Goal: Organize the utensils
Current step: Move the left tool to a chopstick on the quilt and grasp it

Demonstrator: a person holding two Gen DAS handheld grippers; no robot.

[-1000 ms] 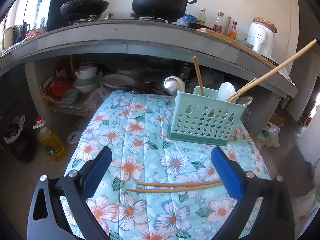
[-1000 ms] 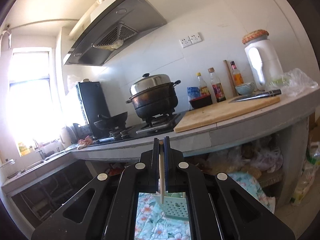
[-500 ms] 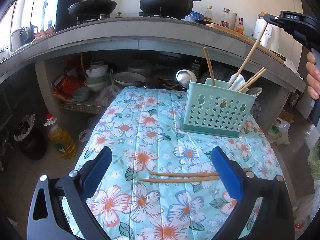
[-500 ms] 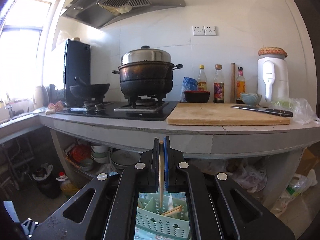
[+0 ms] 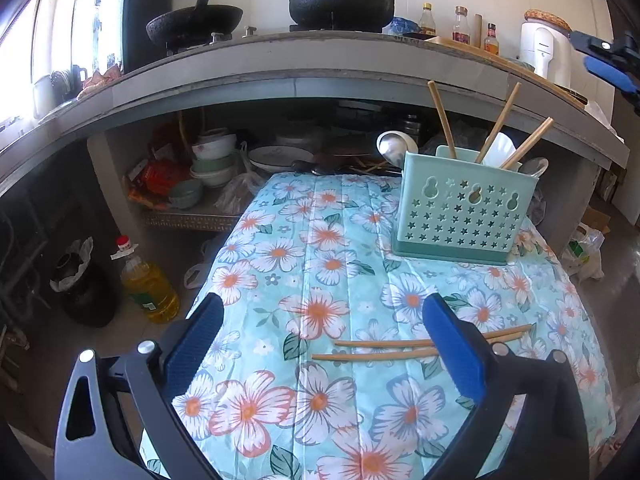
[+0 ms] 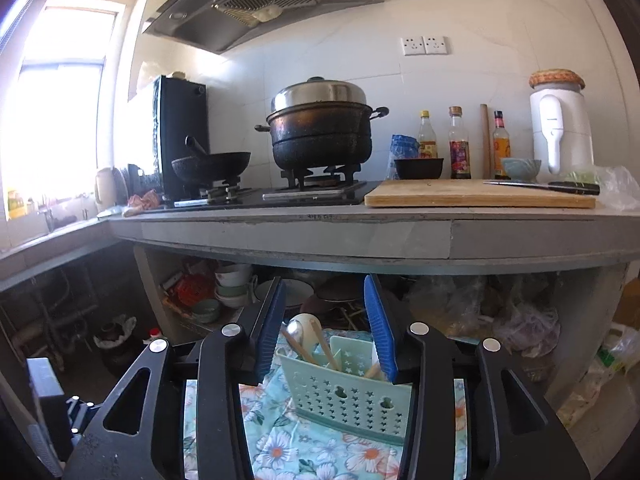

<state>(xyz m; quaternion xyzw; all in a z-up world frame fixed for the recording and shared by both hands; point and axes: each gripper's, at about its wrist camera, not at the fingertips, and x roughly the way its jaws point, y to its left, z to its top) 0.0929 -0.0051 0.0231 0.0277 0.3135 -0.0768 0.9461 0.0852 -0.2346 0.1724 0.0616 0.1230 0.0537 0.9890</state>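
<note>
Two wooden chopsticks [image 5: 430, 344] lie flat and nearly parallel on the floral tablecloth [image 5: 320, 272], near its front right edge, partly behind one pad of the left gripper [image 5: 320, 332], whose jaws are spread wide and empty. A bare stretch of cloth separates them from the mint perforated utensil holder [image 5: 460, 216], standing upright toward the far right edge and holding chopsticks and spoons. The right gripper [image 6: 325, 328] hovers above the holder, jaws released, grasping nothing.
</note>
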